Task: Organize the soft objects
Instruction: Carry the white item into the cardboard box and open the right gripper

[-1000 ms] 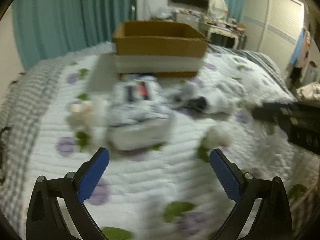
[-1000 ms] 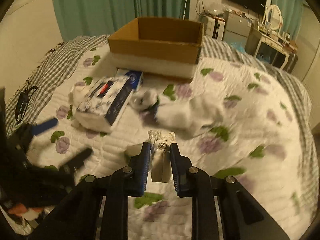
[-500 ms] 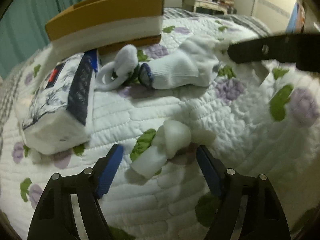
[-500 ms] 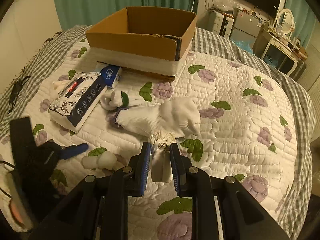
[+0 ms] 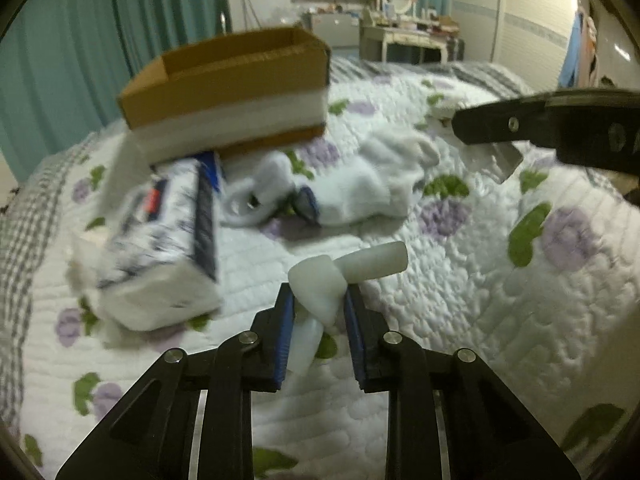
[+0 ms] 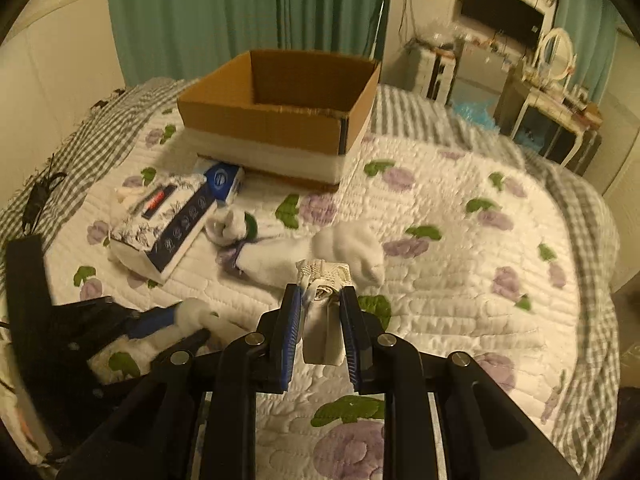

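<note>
My left gripper [image 5: 319, 300] is shut on white foam pieces [image 5: 320, 288] and holds them above the quilt; it also shows in the right wrist view [image 6: 188, 320]. My right gripper [image 6: 323, 300] is shut on a white rolled cloth [image 6: 323, 320] with a mesh top. An open cardboard box [image 6: 280, 116] stands at the far side of the bed, also in the left wrist view [image 5: 228, 88]. A white sock [image 6: 312, 256] and a small rolled sock [image 6: 232, 226] lie in front of the box. A tissue pack [image 6: 164, 224] lies to their left.
A small blue-and-white packet [image 6: 224, 180] lies against the box's front. The floral quilt [image 6: 460, 300] covers the bed, with a checked blanket [image 6: 592, 280] along its edges. A dresser with a mirror [image 6: 552, 92] stands at the far right.
My left gripper has shut on the white foam pieces and lifted them off the quilt. My right gripper stays shut on the rolled cloth and has moved a little closer to the sock.
</note>
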`<state>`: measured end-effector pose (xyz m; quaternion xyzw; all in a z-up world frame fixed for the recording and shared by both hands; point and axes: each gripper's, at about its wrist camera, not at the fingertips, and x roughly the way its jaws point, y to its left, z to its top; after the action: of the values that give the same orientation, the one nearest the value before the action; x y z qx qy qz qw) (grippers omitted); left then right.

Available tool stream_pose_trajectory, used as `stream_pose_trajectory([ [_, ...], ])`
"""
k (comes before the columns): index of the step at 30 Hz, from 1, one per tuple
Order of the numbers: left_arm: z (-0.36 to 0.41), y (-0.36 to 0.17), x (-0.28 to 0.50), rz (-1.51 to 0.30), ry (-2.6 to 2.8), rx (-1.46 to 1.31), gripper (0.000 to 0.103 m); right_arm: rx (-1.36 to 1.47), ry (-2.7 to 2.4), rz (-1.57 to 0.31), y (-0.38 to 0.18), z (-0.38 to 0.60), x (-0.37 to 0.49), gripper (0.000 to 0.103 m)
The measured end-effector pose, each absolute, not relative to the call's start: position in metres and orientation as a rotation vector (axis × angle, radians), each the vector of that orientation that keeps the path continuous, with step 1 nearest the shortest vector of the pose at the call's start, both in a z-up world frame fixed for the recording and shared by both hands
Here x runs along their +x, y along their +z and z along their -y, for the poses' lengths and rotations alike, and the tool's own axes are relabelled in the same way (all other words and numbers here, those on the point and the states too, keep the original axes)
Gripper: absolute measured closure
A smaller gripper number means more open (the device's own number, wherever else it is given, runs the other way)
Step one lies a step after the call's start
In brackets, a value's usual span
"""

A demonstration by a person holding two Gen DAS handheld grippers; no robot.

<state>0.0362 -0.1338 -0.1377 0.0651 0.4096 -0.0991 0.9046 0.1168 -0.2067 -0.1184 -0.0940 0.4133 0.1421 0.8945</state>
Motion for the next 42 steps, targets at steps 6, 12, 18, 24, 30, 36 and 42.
stream_pose_trajectory([
  [6, 0.119, -0.091, 0.027, -0.740, -0.180, 0.127, 0.079, -0.225, 0.282, -0.759, -0.094, 0.195, 0.103, 0.083],
  [12, 0.098, -0.033, 0.046, -0.622, -0.144, 0.119, 0.078, -0.214, 0.308, -0.650, -0.047, 0.179, 0.112, 0.083],
  [18, 0.082, 0.008, 0.101, -0.538, -0.128, 0.109, 0.078, -0.164, 0.338, -0.560, 0.000, 0.161, 0.163, 0.083],
  [24, 0.072, -0.014, 0.191, -0.578, -0.121, 0.131, 0.077, -0.096, 0.362, -0.582, -0.005, 0.146, 0.248, 0.083],
  [30, 0.064, -0.063, 0.254, -0.628, -0.109, 0.166, 0.074, -0.071, 0.364, -0.689, -0.057, 0.140, 0.314, 0.083],
  [36, 0.057, -0.084, 0.273, -0.662, -0.080, 0.141, 0.038, -0.093, 0.358, -0.702, -0.086, 0.143, 0.332, 0.071],
  [42, 0.046, -0.070, 0.267, -0.628, -0.028, 0.112, 0.022, -0.056, 0.293, -0.668, -0.080, 0.159, 0.331, 0.028],
])
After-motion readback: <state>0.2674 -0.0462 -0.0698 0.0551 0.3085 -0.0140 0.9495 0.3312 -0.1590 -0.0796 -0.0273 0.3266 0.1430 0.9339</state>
